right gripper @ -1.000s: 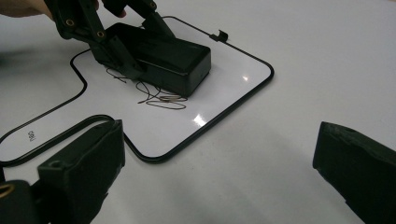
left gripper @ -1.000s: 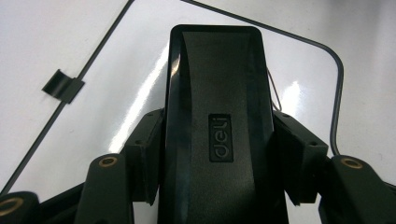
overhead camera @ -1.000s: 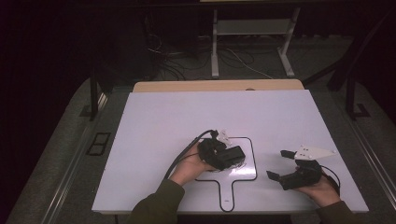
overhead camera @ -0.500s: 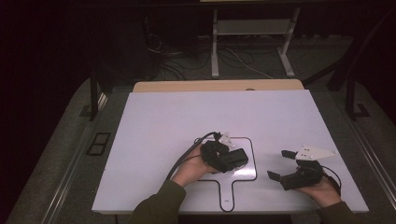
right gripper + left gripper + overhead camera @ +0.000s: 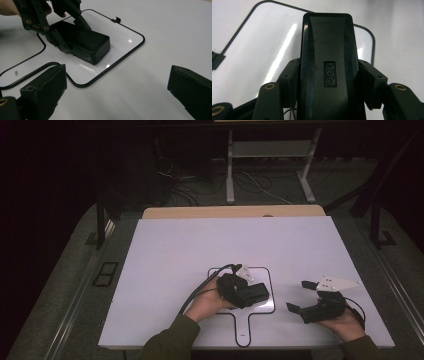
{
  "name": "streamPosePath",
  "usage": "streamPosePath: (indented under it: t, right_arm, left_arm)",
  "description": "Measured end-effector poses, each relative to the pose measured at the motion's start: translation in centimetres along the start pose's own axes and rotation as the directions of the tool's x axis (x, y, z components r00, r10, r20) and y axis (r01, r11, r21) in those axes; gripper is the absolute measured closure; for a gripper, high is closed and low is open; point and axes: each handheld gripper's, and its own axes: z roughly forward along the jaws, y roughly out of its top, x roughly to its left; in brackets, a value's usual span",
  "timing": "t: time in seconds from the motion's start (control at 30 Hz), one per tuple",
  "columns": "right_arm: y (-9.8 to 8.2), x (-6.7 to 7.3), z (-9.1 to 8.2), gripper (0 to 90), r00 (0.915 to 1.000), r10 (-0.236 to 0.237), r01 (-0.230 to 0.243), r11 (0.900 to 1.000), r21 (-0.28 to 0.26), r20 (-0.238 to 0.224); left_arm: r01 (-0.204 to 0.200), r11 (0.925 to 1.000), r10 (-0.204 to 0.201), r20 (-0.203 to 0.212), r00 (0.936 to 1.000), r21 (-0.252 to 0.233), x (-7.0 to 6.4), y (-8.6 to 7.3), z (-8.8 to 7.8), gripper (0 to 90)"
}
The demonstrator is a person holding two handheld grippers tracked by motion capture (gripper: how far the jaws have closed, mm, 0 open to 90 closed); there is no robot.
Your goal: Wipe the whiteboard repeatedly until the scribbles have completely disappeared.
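Nothing moved since the earlier frames: both hands hold position. Left gripper (image 5: 250,292) fingers clamped on the black box (image 5: 328,62), resting inside the black outline (image 5: 270,275) near the tabletop (image 5: 200,245) front edge. Right gripper (image 5: 300,296) fingers apart, empty, near front-right corner.

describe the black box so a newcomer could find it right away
Start at the white table and find the black rounded outline drawn near its front edge. Inside it lies the black box, clamped by the left gripper; its lid is stamped "deli".
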Motion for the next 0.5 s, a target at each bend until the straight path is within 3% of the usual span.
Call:
streamPosePath:
  t: [0.37,0.4,0.5]
  right_arm:
    - [0.0,-0.1,0.0,1.3,1.0,0.0,0.0,1.0,0.001,0.002]
    - [0.0,0.0,0.0,1.3,1.0,-0.001,0.001,1.0,0.002,0.001]
    - [0.0,0.0,-0.1,1.3,1.0,-0.001,0.001,1.0,0.002,0.002]
  left_arm:
    - [0.069,0.9976,-0.069,-0.077,0.9946,-0.009,2.9,-1.0,-1.2,39.4]
    - [0.084,0.9963,-0.085,-0.078,0.9933,-0.016,3.0,-1.1,-1.2,39.4]
    - [0.08,0.9967,-0.08,-0.079,0.9936,-0.014,2.9,-1.1,-1.2,39.4]
